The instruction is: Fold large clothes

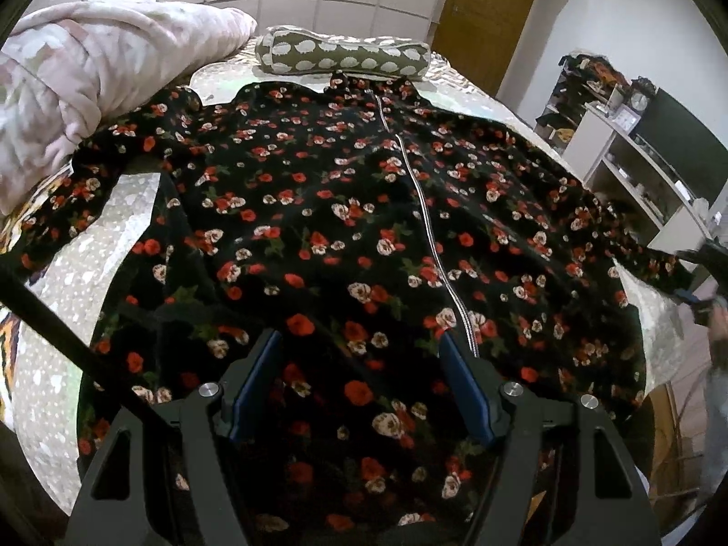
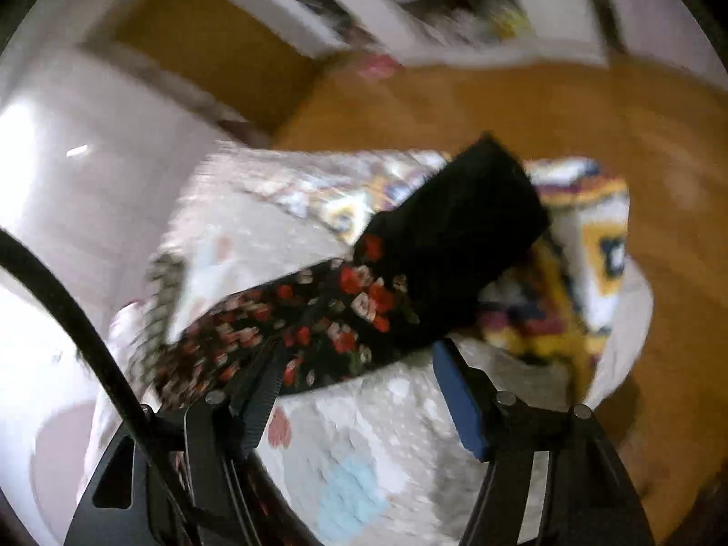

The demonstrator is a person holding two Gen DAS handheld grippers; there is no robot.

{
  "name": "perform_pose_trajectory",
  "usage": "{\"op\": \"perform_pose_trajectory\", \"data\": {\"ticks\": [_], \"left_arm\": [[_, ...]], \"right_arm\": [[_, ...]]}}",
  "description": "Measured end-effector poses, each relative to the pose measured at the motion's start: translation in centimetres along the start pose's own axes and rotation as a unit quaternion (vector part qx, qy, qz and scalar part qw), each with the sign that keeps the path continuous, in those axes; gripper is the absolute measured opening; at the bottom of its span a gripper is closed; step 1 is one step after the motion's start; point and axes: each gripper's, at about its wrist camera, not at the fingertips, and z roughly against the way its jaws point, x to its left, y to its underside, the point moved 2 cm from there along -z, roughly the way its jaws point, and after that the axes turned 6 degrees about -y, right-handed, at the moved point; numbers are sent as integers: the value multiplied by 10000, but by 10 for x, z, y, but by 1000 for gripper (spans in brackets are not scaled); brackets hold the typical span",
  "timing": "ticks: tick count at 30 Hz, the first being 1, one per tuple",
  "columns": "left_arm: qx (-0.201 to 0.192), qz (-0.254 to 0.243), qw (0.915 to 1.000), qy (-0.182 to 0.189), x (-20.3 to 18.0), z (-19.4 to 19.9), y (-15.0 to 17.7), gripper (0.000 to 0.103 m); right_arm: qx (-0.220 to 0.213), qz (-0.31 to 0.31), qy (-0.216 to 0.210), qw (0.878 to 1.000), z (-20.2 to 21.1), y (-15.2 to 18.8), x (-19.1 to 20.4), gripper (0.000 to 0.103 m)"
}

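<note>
Left gripper [image 1: 359,341] spread wide over lower front of black floral zip-up jacket [image 1: 355,227], gripping nothing. Jacket lies flat, zipper up, on pale spotted bedspread [image 1: 59,300]; collar at 12 o'clock just beside olive patterned pillow [image 1: 341,57], pink fleece blanket [image 1: 91,73] at 10 — wooden door [image 1: 491,13] at 1, white shelf unit [image 1: 637,168] at 3. Right gripper [image 2: 357,352] also wide open, blurred, near floral sleeve [image 2: 346,314] with black cuff; orange-brown floor [image 2: 591,113] behind.
</note>
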Motion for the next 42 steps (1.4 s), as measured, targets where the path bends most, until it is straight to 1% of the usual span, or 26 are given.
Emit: {"op": "perform_pose_trajectory", "data": {"ticks": [2, 4, 6, 8, 10, 11, 12, 13, 15, 17, 19, 22, 25, 26, 28, 29, 30, 32, 33, 35, 36, 37, 39, 40, 41, 42], "left_arm": [[-9, 74, 9999, 68, 3, 0, 0, 70], [5, 127, 9998, 148, 5, 0, 1, 70], [-3, 137, 9997, 196, 7, 0, 1, 70], [-20, 154, 9996, 227, 10, 1, 2, 70], [-36, 204, 9995, 250, 13, 0, 2, 70], [-41, 238, 9994, 261, 15, 0, 2, 70], [-46, 278, 9992, 278, 18, 0, 3, 70], [-54, 313, 9991, 293, 21, 0, 3, 70], [-78, 366, 9988, 323, 26, 1, 3, 70], [-145, 411, 9985, 324, 31, 5, 1, 70], [-261, 476, 9981, 282, 37, 11, -1, 70], [-479, 610, 9967, 241, 49, 25, -3, 70], [-668, 759, 9948, 118, 67, 39, -2, 71], [-704, 801, 9943, 89, 72, 43, -2, 71], [-791, 913, 9927, -31, 88, 51, 0, 71], [-830, 962, 9919, -87, 95, 54, 2, 71], [-879, 1038, 9906, -164, 105, 59, 4, 72], [-951, 1190, 9879, -287, 122, 66, 10, 72], [-984, 1300, 9860, -361, 134, 69, 13, 73], [-1011, 1481, 9826, -486, 152, 73, 19, 74], [-1011, 1566, 9809, -556, 162, 75, 22, 74], [-1005, 1629, 9796, -614, 171, 76, 25, 74], [-974, 1736, 9771, -750, 188, 76, 32, 74], [-958, 1773, 9761, -814, 194, 77, 35, 74], [-941, 1815, 9750, -867, 200, 77, 38, 74], [-924, 1866, 9739, -908, 207, 76, 41, 74]], "right_arm": [[213, -349, 531, 9977, -24, -10, 7, 71], [207, -723, 986, 9923, -44, -18, 11, 72], [149, -874, 1230, 9884, -50, -21, 13, 74], [176, -769, 1538, 9849, -60, -25, 18, 74], [242, -476, 1770, 9828, -66, -25, 16, 56], [181, -341, 1836, 9822, -63, -25, 13, 26], [95, -210, 1704, 9851, -58, -25, 9, 18], [80, -223, 1496, 9885, -53, -23, 3, 15], [-49, -212, 1187, 9927, -40, -23, -3, 11], [-387, 45, 869, 9955, -24, -25, 6, 11], [-767, 662, 519, 9935, -8, -27, 40, 11], [-943, 1676, -2, 9813, 6, -7, 107, 10], [-734, 2965, -575, 9505, -8, 43, 202, 10], [-578, 3389, -792, 9357, -17, 68, 236, 10], [-158, 4047, -1175, 9067, -41, 124, 300, 10], [2, 4265, -1297, 8952, -55, 146, 323, 10], [211, 4534, -1431, 8795, -71, 177, 351, 10], [587, 4979, -1544, 8514, -104, 234, 391, 10], [822, 5208, -1571, 8351, -127, 271, 410, 10], [1174, 5585, -1518, 8070, -175, 322, 436, 10], [1328, 5829, -1412, 7891, -197, 355, 444, 10], [1435, 6000, -1315, 7759, -213, 379, 447, 10], [1750, 6416, -1002, 7400, -250, 437, 450, 14], [1808, 6626, -833, 7221, -262, 461, 449, 19], [1824, 6790, -725, 7074, -263, 474, 437, 27], [1807, 6985, -645, 6894, -267, 489, 432, 40]]}}
